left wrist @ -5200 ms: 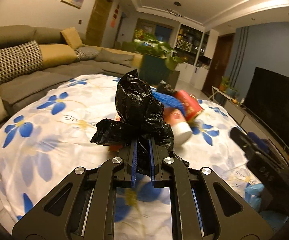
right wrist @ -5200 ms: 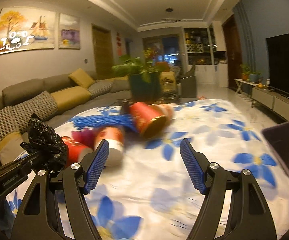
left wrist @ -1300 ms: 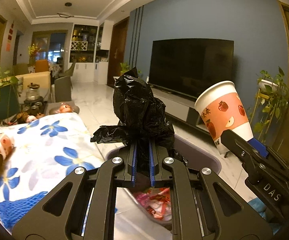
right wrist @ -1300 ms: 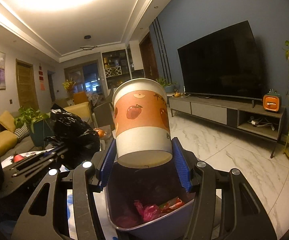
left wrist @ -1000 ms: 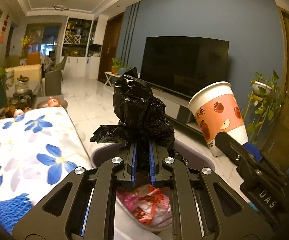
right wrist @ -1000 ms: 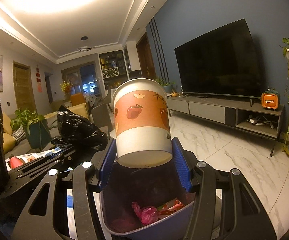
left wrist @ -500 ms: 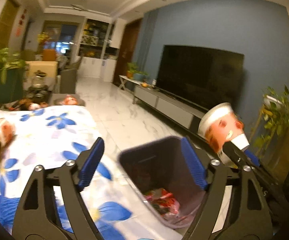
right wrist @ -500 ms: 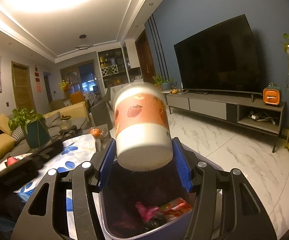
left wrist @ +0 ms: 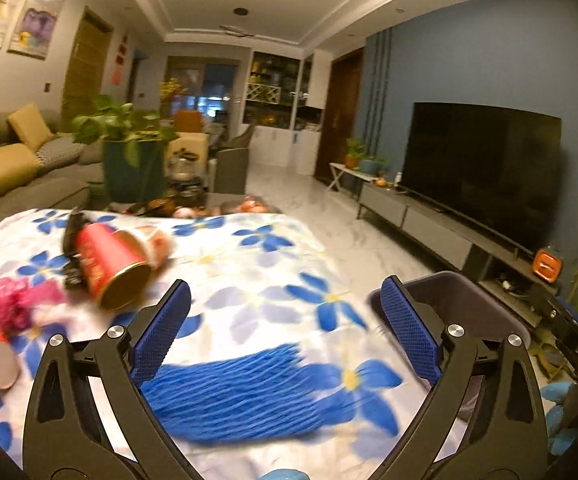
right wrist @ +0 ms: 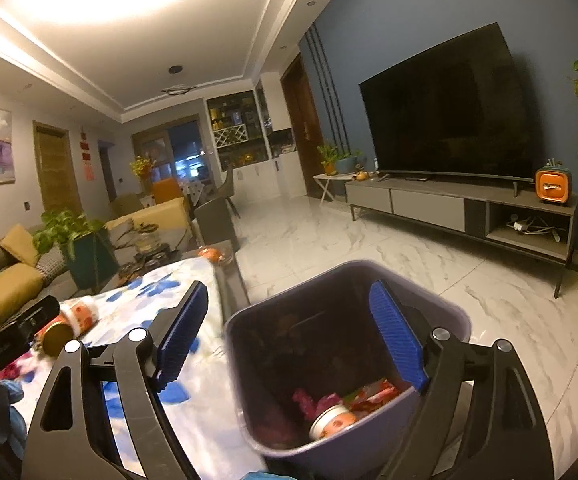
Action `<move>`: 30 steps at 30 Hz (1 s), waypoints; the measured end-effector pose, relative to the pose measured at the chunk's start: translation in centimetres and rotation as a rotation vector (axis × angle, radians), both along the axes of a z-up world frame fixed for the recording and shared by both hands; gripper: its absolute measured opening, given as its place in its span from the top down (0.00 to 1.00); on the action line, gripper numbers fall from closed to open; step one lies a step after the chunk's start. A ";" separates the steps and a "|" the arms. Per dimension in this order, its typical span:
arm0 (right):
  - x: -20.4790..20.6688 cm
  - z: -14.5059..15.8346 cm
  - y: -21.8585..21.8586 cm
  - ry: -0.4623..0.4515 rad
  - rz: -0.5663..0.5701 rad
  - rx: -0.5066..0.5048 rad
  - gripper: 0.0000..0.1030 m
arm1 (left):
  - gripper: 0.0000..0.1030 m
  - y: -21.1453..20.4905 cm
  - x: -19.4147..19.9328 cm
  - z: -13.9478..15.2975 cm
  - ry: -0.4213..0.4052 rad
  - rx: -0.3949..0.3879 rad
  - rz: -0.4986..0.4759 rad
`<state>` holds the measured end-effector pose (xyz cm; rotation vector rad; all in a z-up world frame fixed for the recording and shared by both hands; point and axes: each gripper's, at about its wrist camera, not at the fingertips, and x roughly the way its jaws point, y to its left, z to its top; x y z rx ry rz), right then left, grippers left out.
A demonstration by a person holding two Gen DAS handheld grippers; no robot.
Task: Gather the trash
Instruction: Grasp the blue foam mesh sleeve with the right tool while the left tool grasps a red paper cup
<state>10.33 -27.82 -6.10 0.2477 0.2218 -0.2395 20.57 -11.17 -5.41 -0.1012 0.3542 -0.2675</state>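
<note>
Cup (right wrist: 331, 424) now dropped into bin (right wrist: 441, 312), off right gripper (right wrist: 293, 348), jaws wide, above bin. Left gripper (left wrist: 285, 328) wide, empty, beside bin, over tablecloth (left wrist: 249, 280).

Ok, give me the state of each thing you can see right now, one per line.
Left gripper: open, empty.
Right gripper: open, empty.
Trash bin: open, holding wrappers.
Paper cup: lying in bin.
Red can: tipped over on table.
TV: off.
</note>
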 end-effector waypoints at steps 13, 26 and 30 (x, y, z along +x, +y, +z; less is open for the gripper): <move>-0.8 0.2 6.4 0.027 0.145 -0.017 0.21 | 0.08 6.2 -3.0 -0.4 0.039 0.031 0.150; 1.0 -0.9 13.8 0.082 0.261 -0.041 0.21 | 0.08 14.0 -6.1 -0.5 0.019 0.030 0.292; 2.4 -1.8 16.3 0.116 0.287 -0.058 0.21 | 0.08 16.6 -7.1 -0.6 0.014 0.012 0.336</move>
